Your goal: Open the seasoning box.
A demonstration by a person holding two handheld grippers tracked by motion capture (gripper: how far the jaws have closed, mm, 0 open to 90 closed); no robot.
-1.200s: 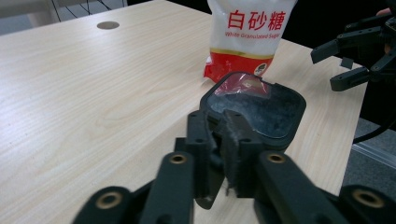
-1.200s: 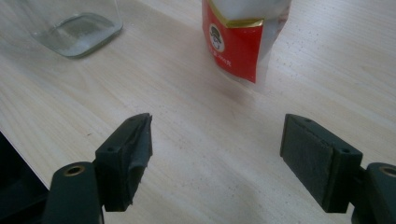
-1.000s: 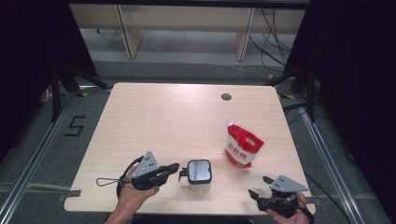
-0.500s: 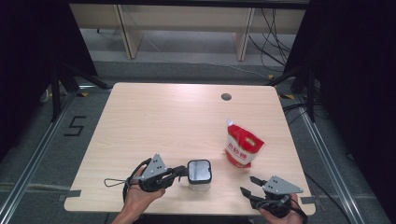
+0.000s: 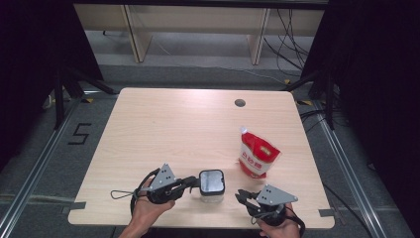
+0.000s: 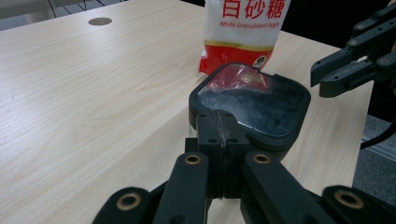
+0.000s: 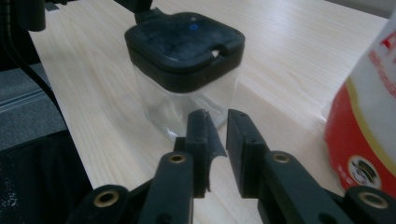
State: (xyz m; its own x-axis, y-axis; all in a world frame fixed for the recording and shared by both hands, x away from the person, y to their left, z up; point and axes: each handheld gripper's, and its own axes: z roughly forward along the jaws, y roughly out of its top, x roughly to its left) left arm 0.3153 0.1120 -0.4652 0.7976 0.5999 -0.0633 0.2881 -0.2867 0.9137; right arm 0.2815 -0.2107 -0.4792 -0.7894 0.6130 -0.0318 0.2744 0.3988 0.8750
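A small clear square jar (image 5: 211, 184) with a black lid (image 6: 254, 102) stands near the table's front edge. My left gripper (image 5: 197, 182) lies just left of it. Its jaws are pressed together, and the fingertips (image 6: 219, 123) touch the lid's near rim. My right gripper (image 5: 239, 195) is to the jar's right, slightly apart from it. In the right gripper view its jaws (image 7: 217, 123) point at the jar's glass wall (image 7: 184, 42) with a narrow gap and nothing between them. A red and white bag of granulated sugar (image 5: 257, 156) stands behind and to the right of the jar.
The light wooden table (image 5: 173, 129) has a round cable hole (image 5: 240, 103) at the back right. Its front edge runs just below both hands. Black frame legs and cables stand on the floor around the table.
My right gripper has moved left toward the jar. My left gripper has edged right until its tips meet the lid. The jar and bag have stayed put.
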